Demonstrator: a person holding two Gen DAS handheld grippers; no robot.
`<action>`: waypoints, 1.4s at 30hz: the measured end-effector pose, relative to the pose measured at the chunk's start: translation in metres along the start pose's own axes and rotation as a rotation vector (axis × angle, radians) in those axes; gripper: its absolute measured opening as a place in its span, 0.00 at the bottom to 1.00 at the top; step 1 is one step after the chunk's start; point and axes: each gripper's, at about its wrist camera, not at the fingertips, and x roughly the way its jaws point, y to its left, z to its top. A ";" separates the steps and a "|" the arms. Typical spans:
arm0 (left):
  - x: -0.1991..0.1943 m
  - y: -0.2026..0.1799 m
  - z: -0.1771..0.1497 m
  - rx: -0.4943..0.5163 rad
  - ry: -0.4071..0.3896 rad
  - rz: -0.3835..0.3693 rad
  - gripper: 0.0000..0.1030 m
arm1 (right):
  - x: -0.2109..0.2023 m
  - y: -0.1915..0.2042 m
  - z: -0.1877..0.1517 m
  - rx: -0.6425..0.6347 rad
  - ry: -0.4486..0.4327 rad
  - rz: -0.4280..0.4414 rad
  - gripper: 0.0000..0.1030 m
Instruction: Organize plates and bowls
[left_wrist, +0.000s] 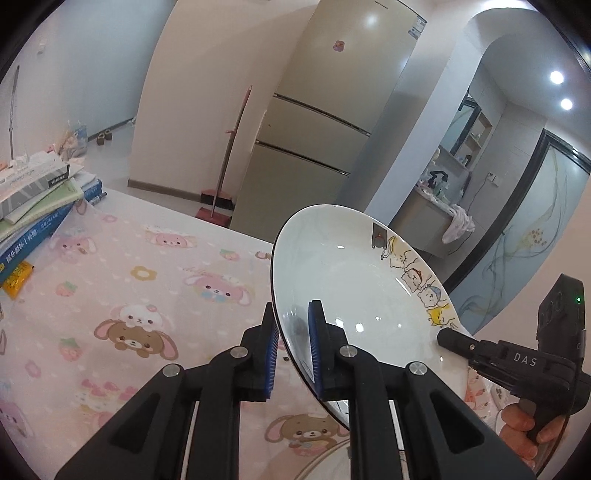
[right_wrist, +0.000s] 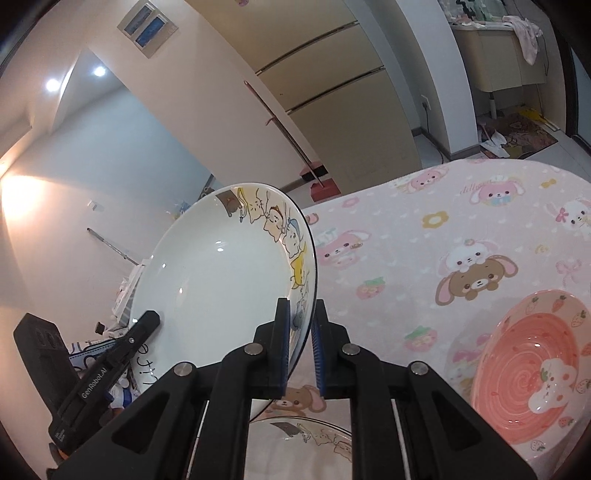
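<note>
A kitchen corner with a tall beige three-door refrigerator (left_wrist: 332, 122) and a red-handled broom (left_wrist: 231, 147) leaning beside it forms the backdrop to a desk covered in a pink cartoon-rabbit tablecloth (left_wrist: 147, 295). Above the cloth, a white ceramic plate with a dark rim and a band of cartoon animals (left_wrist: 354, 288) is held tilted on edge, clear of the desk. The left hand-held gripper (left_wrist: 293, 350) is clamped on the plate's rim, blue pads on either face; the right hand-held gripper (right_wrist: 300, 343) is closed on the opposite rim. In the left wrist view the right tool's black finger touches the plate's far edge, with only part of a hand showing beneath it at the frame's corner. A second plate with a similar cartoon print (right_wrist: 314, 435) lies on the cloth below, mostly hidden behind the gripper linkage. A pink spiral-patterned bowl with strawberries and a white rabbit (right_wrist: 532, 373) sits on the desk to the right, its far side cut off by the lens edge. A stack of books and papers (left_wrist: 40, 199) occupies the desk's left corner, titles too small to read
</note>
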 end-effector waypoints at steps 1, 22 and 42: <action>-0.003 -0.001 0.002 -0.006 0.002 -0.008 0.15 | -0.003 0.001 0.002 -0.001 -0.007 0.001 0.12; -0.139 -0.080 -0.006 0.092 -0.087 -0.072 0.16 | -0.154 0.037 -0.024 -0.119 -0.183 -0.003 0.12; -0.206 -0.064 -0.103 0.072 -0.079 -0.026 0.19 | -0.188 0.034 -0.110 -0.187 -0.165 0.042 0.12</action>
